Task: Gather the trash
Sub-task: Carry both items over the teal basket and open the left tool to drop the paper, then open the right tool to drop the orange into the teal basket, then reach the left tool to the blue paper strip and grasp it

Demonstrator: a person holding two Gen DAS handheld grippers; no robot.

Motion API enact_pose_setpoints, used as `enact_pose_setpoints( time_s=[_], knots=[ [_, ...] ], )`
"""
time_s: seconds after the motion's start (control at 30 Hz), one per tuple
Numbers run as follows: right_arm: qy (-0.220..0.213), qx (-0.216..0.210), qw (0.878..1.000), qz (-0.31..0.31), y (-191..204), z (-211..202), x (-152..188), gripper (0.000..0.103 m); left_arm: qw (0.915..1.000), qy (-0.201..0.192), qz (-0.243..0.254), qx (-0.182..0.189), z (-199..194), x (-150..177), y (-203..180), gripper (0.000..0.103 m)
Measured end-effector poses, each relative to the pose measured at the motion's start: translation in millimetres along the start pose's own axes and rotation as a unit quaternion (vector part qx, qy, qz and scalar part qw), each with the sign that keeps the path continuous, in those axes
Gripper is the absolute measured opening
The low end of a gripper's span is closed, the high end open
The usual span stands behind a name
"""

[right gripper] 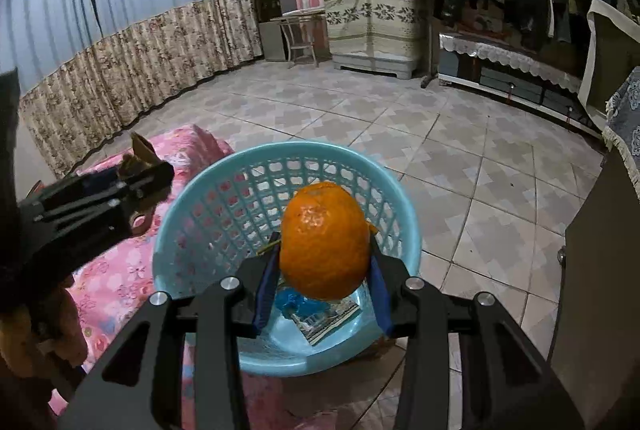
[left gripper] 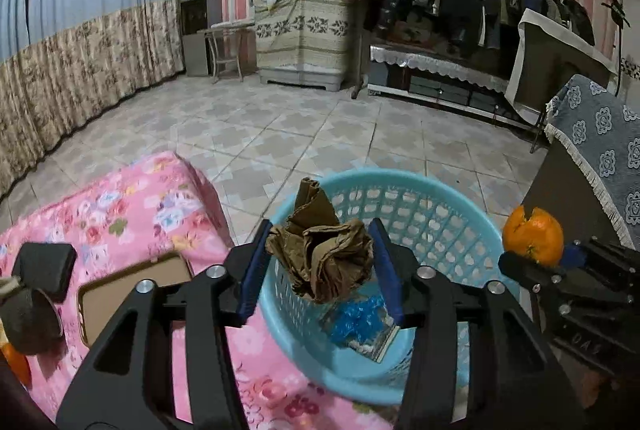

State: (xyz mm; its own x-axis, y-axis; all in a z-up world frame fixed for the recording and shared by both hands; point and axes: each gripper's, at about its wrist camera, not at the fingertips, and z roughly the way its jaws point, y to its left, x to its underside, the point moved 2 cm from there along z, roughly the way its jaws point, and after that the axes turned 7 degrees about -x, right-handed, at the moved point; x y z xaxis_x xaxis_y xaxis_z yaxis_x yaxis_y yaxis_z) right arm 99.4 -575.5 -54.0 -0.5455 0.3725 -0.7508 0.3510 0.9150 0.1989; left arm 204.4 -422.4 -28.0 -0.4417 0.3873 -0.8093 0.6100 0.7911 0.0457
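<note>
My left gripper (left gripper: 320, 262) is shut on a crumpled brown paper wad (left gripper: 320, 254) and holds it over the near left rim of a light blue plastic basket (left gripper: 400, 182). My right gripper (right gripper: 324, 270) is shut on an orange peel (right gripper: 325, 240), a hollow orange shell, held above the same basket (right gripper: 288, 154). The peel also shows in the left wrist view (left gripper: 532, 236), at the basket's right. Blue plastic wrap (left gripper: 356, 318) and a printed paper (right gripper: 328, 322) lie on the basket floor. The left gripper with the wad appears in the right wrist view (right gripper: 136, 170).
The basket stands beside a bed with a pink floral cover (left gripper: 120, 214). A phone in a brown case (left gripper: 132, 290) and a dark round object (left gripper: 32, 318) lie on the bed. A cabinet with a blue cloth (left gripper: 600, 150) stands at the right. Tiled floor (left gripper: 280, 126) lies beyond.
</note>
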Motion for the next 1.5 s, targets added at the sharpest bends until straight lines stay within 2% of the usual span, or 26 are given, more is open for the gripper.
enact_pose_setpoints(
  time_s=[0.1, 0.23, 0.3, 0.4, 0.63, 0.77, 0.83, 0.87, 0.9, 1.1, 1.33, 1.5],
  knots=[
    [0.004, -0.002, 1.0, 0.006, -1.5, 4.6, 1.6, 0.04, 1.0, -0.007, -0.007, -0.003, -3.2, -6.4, 4.6, 0.075],
    [0.009, -0.003, 1.0, 0.001, 3.9, 7.5, 4.7, 0.04, 0.9994, -0.014, -0.018, -0.025, -11.7, -9.7, 20.2, 0.081],
    [0.011, -0.004, 1.0, -0.001, 5.4, 9.6, 5.8, 0.04, 0.9987, -0.019, -0.025, -0.039, -20.5, -8.6, 30.5, 0.089],
    [0.013, -0.008, 1.0, -0.001, 11.4, 15.4, 8.0, 0.04, 0.9967, -0.037, -0.038, -0.061, -42.8, 0.0, 49.8, 0.096],
    [0.016, -0.009, 1.0, -0.022, 33.7, 30.6, 5.9, 0.041, 0.9922, -0.045, -0.042, -0.108, -81.4, 18.8, 80.0, 0.098],
    [0.007, 0.007, 0.999, -0.036, 43.6, 35.6, -1.9, 0.044, 0.9886, -0.049, -0.051, -0.133, -101.8, 30.1, 102.7, 0.098],
    [0.001, 0.014, 0.999, -0.037, 44.6, 35.5, -6.5, 0.056, 0.9871, -0.048, -0.056, -0.142, -110.8, 35.8, 114.6, 0.098],
    [-0.004, 0.017, 0.999, -0.039, 46.1, 34.1, -8.7, 0.069, 0.9868, -0.044, -0.058, -0.145, -114.4, 39.1, 120.3, 0.098],
    [-0.01, 0.02, 0.999, -0.041, 48.4, 31.3, -10.8, 0.077, 0.9866, -0.041, -0.06, -0.146, -116.6, 41.4, 124.3, 0.098],
    [-0.033, 0.028, 0.997, -0.063, 72.3, 8.6, -15.7, 0.092, 0.98, -0.037, -0.075, -0.181, -146.4, 66.7, 165.3, 0.098],
    [-0.046, -0.027, 0.996, -0.071, 127.4, -25.2, -10.0, 0.095, 0.9696, -0.028, -0.098, -0.222, -188.6, 94.3, 224.1, 0.098],
    [-0.038, -0.071, 0.993, -0.084, 176.4, -34.3, 1.9, 0.095, 0.9565, -0.013, -0.117, -0.267, -209.9, 118.2, 276.1, 0.098]
  ],
)
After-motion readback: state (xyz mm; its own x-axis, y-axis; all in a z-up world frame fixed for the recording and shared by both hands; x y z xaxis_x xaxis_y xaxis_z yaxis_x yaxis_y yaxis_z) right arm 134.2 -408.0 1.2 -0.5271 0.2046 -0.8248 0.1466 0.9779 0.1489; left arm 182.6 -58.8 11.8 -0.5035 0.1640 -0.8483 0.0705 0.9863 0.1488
